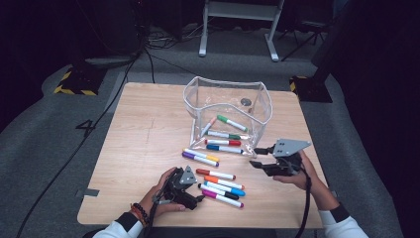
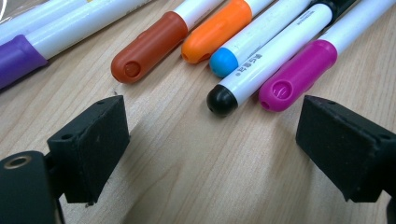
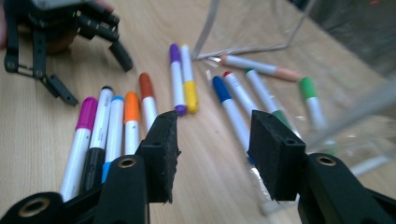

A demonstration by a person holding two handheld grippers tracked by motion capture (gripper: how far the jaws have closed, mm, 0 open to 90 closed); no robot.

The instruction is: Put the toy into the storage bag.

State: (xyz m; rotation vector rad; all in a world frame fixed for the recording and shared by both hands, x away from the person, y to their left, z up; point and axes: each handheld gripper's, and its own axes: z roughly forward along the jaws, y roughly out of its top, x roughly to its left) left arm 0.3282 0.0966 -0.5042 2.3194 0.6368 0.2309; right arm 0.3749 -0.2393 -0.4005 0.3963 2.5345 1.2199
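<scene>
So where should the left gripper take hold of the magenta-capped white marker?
On the magenta-capped white marker, grip the white barrel from above, jaws across its width. It lies flat at the edge of the row with bare table on its outer side; the black-capped marker crowds the other.

The square light-wood worktop [image 1: 143,148] stands on grey carpeted floor [image 1: 44,148]. At twelve o'clock beyond it rises a white metal stand's legs [image 1: 237,29]. Black cables [image 1: 99,124] run from eleven o'clock down past nine. Yellow-and-black striped hazard tape [image 1: 74,89] marks a dark base at ten o'clock.
</scene>
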